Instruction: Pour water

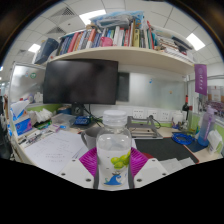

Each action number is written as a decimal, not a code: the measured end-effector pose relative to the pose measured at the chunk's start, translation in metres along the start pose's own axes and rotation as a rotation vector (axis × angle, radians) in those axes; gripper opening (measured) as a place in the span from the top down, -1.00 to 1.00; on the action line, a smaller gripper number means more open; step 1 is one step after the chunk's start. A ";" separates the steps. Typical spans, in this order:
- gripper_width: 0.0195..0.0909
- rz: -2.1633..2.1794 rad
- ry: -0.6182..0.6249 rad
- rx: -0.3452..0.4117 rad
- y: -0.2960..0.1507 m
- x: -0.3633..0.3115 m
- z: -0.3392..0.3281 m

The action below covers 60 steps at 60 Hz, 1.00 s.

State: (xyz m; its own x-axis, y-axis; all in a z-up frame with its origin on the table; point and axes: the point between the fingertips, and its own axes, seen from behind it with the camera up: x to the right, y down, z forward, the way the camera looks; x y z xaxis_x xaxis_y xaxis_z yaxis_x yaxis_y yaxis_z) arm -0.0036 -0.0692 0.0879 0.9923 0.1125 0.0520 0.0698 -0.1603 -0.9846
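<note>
The claw (114,166) is closed on a clear bottle (114,150), held upright between the pink pads (90,160) near the desk (60,150), with a dark monitor (80,82) seen far left under a bookshelf (110,50).

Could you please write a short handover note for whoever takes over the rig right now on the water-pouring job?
Gripper: fingers sit on either side of the clear water bottle, pink pads against its lower half; it looks gripped, though a small gap cannot be ruled out.
Bottle: upright, white cap on, just above the desk, in front of the dark monitor.
Receiving cup or glass: none can be made out in this view.
Done: bottle appears picked up or at least grasped.
Left: open the cap if it is sealed, find the container, tilt and pour.
</note>
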 end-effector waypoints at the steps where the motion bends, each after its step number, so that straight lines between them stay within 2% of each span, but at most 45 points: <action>1: 0.48 -0.004 -0.002 -0.003 0.000 -0.001 0.000; 8: 0.51 -0.021 -0.011 -0.038 -0.002 0.000 0.002; 17: 0.52 -0.215 0.030 -0.070 -0.033 0.030 0.003; 27: 0.52 -0.604 0.038 -0.159 -0.046 0.063 0.021; 43: 0.52 -1.241 -0.010 -0.229 -0.063 0.078 0.055; 51: 0.52 -1.532 0.024 -0.282 -0.069 0.089 0.068; 60: 0.52 -1.726 0.010 -0.280 -0.076 0.082 0.083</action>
State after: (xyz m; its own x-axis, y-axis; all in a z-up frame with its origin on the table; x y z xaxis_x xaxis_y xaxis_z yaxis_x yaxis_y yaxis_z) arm 0.0642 0.0335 0.1531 -0.2319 0.3163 0.9199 0.9675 -0.0233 0.2519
